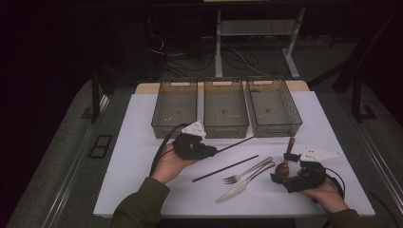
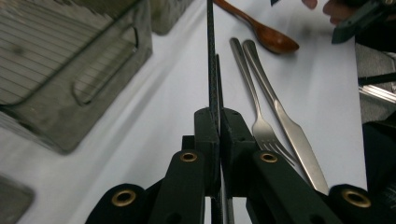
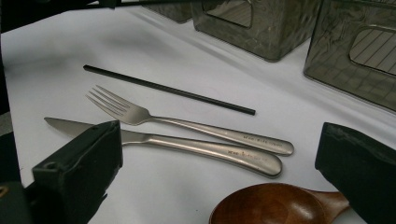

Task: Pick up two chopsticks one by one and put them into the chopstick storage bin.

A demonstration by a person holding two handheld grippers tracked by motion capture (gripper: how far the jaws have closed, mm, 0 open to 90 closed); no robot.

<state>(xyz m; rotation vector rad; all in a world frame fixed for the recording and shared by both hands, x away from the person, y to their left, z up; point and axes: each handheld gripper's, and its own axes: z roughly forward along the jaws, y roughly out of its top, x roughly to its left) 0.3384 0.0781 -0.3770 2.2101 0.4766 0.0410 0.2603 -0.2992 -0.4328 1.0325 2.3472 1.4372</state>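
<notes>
The fork [image 3: 187, 123] and knife [image 3: 196, 148] carry small engraved writing on their handles, seen in the right gripper view but too fine to read. The left gripper [image 1: 211, 152] pinches one black chopstick [image 2: 211, 60], lifted over the counter [image 1: 142, 137] before the middle bin [image 1: 225, 108]. A second chopstick [image 1: 225, 168] lies beside the fork. The right gripper [image 3: 215, 186] hovers with fingers spread wide over the wooden spoon [image 3: 275, 205].

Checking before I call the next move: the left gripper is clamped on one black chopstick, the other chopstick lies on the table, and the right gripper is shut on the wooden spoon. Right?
Not quite. The right gripper is open, its jaws wide apart either side of the wooden spoon, as the right gripper view shows. The left gripper is clamped on one black chopstick; the other chopstick lies on the table.
</notes>
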